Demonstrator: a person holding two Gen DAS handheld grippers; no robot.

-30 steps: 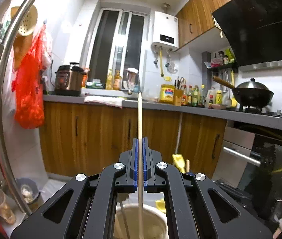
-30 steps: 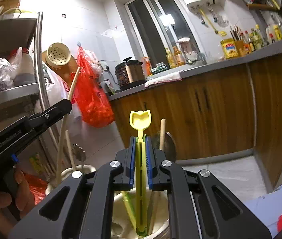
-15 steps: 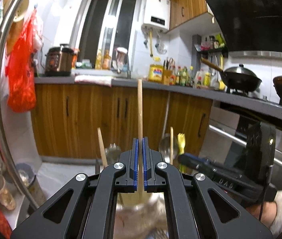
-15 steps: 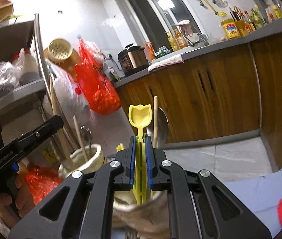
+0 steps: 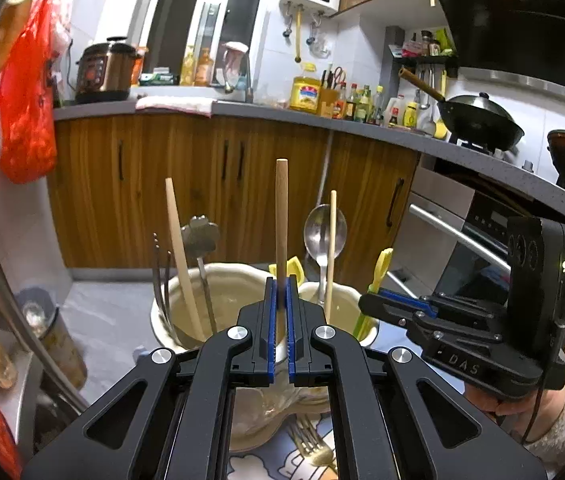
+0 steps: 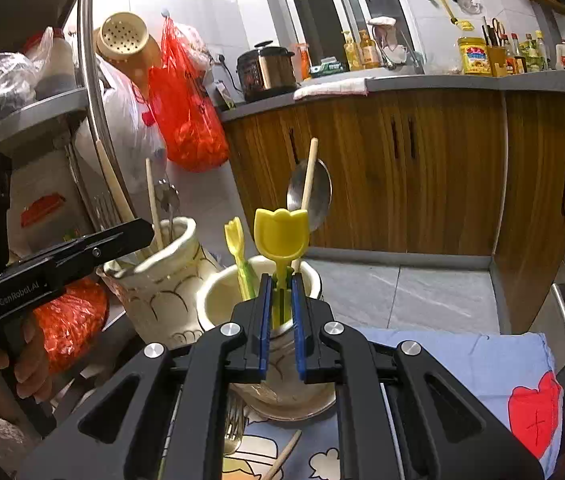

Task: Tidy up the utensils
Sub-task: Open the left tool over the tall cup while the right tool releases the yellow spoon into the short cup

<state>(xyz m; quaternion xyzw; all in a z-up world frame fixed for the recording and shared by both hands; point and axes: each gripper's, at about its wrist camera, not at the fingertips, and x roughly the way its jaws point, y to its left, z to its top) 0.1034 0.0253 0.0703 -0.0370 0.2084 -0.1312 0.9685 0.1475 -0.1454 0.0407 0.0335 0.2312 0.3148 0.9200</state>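
Note:
In the left wrist view my left gripper (image 5: 281, 284) is shut on an upright wooden chopstick (image 5: 281, 216) whose lower end goes down into a cream ceramic holder (image 5: 186, 280). That holder also has a second chopstick, tongs and a metal utensil in it. In the right wrist view my right gripper (image 6: 281, 280) is shut on the stem of a yellow tulip-shaped spoon (image 6: 281, 232) standing in the other cream holder (image 6: 214, 292). A yellow fork (image 6: 236, 240), a metal spoon (image 6: 316, 196) and a chopstick stand in that holder too. The left gripper (image 6: 142, 232) shows beside it, over its own holder (image 6: 162, 280).
Both holders stand on a blue cartoon cloth (image 6: 462, 356). A metal fork (image 6: 234, 420) and a loose chopstick (image 6: 282, 456) lie on it near me. A steel rack post (image 6: 94, 92) and a red bag (image 6: 186, 112) are to the left, and wooden cabinets (image 6: 442, 168) are behind.
Both grippers have tipped downward and sunk a little, lowering the chopstick and the yellow spoon into their holders. The holders now show ahead of the fingers rather than beneath them.

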